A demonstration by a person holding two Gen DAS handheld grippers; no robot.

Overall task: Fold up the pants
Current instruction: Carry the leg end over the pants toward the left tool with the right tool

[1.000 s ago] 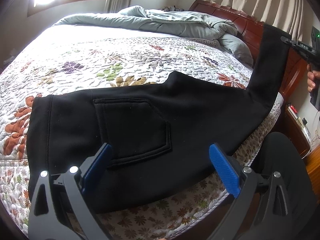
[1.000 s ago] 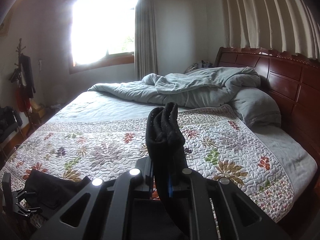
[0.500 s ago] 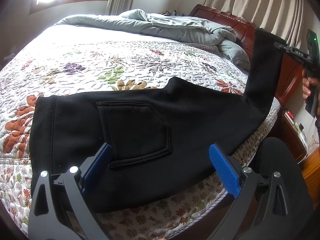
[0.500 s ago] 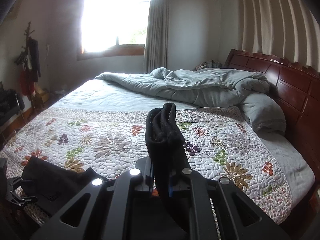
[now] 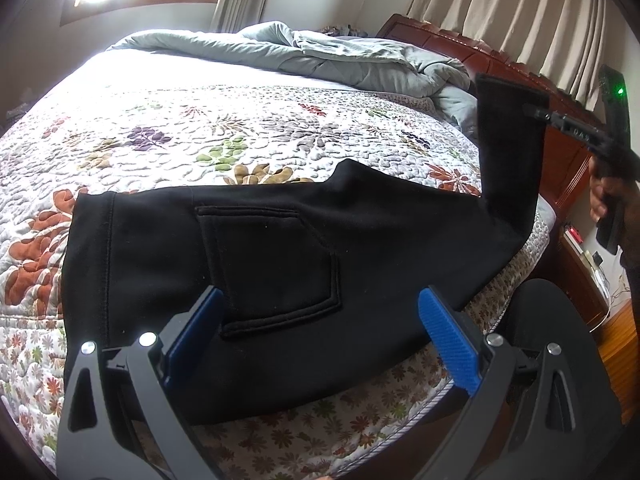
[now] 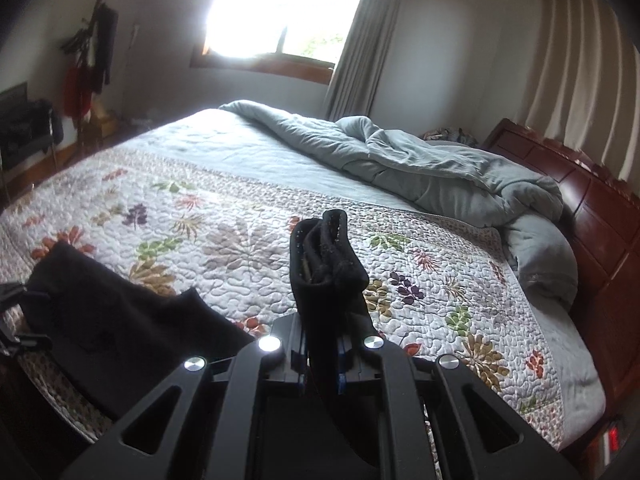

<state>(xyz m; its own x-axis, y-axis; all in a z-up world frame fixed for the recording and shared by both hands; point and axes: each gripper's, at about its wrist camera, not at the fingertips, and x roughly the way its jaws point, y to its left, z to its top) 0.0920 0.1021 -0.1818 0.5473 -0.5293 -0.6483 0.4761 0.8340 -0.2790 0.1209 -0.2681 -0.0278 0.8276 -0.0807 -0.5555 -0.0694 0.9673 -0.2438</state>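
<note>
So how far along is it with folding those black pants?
Early on. The black pants already lie flat on the floral quilt, legs stacked. In hand: the right gripper is shut on the leg cuffs, lifted off the bed. The left gripper hangs open above the back pocket. No crosswise fold yet.

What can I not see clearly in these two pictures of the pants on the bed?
- Pants, left wrist view: the near hem is hidden behind the open left hand-held gripper.
- Cuff, right wrist view: the cloth below the shut right hand-held gripper is hidden by the gripper body.
- Window: overexposed, outside unreadable.
- Coat rack: too dark to identify items.
</note>
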